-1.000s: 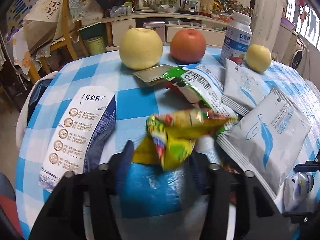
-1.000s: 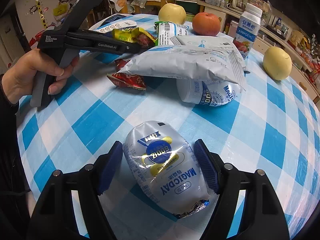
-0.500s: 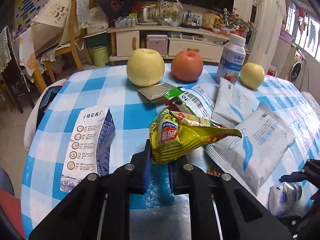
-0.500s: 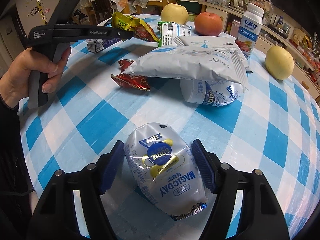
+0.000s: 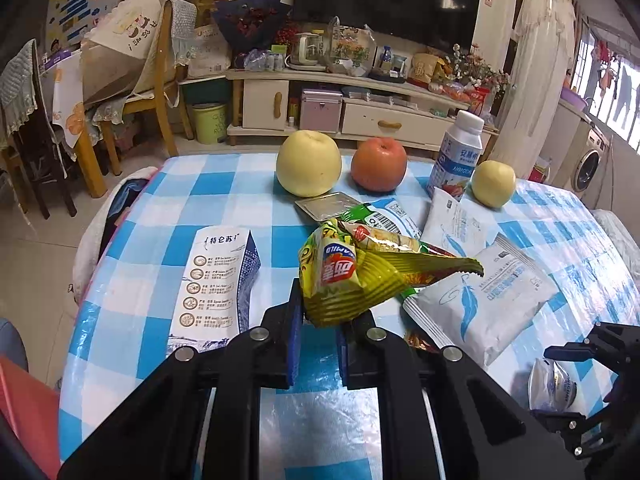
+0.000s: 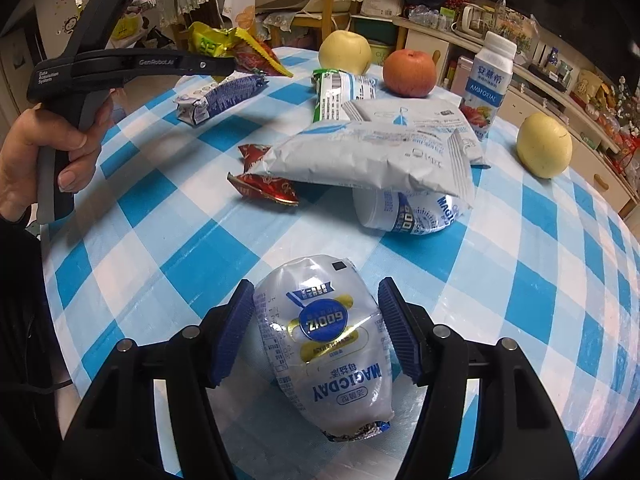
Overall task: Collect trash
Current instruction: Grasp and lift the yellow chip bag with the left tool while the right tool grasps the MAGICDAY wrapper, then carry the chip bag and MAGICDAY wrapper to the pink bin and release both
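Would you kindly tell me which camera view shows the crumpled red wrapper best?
The right wrist view: the red wrapper lies in plain sight, partly tucked under the white pouch. In the left wrist view only a sliver shows, hidden behind the claw's finger.

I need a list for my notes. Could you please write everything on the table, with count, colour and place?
table: one, blue-white checked cloth.
yellow wrapper: one, yellow-green, lifted in the left claw.
Magicday pouch: one, silver-white, between the right claw pads, on the table.
second pouch: one, white-blue, under a grey bag.
grey bags: two, centre.
red wrapper: one, by the grey bag.
milk carton: one, white-blue, flat, left.
green-white packet: one, centre.
yellow fruits: two, far side.
red apple: one, far side.
bottle: one, white, upright.
left claw: shut on the wrapper.
right claw: closing around the pouch.
hand: one, holding the left claw.
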A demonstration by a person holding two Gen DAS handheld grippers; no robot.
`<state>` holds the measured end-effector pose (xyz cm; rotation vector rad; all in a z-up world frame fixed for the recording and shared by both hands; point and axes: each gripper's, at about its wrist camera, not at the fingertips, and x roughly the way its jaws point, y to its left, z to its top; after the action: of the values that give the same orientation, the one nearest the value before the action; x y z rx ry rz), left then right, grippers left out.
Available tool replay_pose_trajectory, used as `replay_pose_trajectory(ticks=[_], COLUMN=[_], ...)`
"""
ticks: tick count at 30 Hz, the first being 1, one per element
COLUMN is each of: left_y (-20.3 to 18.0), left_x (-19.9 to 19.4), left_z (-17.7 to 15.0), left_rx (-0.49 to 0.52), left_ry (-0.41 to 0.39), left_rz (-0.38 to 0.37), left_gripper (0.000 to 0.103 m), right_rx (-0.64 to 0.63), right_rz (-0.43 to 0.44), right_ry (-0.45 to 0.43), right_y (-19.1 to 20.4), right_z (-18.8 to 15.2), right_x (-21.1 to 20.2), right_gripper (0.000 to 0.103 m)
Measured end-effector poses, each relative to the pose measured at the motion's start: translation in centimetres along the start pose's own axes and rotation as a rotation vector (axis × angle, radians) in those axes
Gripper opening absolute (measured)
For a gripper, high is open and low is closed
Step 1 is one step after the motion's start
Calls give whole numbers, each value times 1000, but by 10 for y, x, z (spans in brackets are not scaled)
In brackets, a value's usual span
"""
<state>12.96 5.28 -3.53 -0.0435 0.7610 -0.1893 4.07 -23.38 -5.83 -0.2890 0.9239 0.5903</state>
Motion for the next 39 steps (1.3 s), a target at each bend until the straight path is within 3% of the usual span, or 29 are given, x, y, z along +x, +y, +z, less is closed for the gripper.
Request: replay_pose_trajectory(ticks=[10,12,19,39], left_y=[2,2,7,43], left_x=[-40,-47,-67,-150], left_z=[-2,-1,-7,-6], left_rx=[-12,-15,-38,-91], left_ry=[-58,-70,-78,-162], left_rz=[-3,-2,3,62], left_gripper=[15,15,15,15], right_rx=[16,16,32,-63], right_rz=[-20,-26,-23,-28], right_ry=[-59,-72,-104,-209], right_y=[3,4,5,53], right_z=[8,10,17,67], right_x=[-20,-25,-38,-89], right_gripper=[64,58,58,58])
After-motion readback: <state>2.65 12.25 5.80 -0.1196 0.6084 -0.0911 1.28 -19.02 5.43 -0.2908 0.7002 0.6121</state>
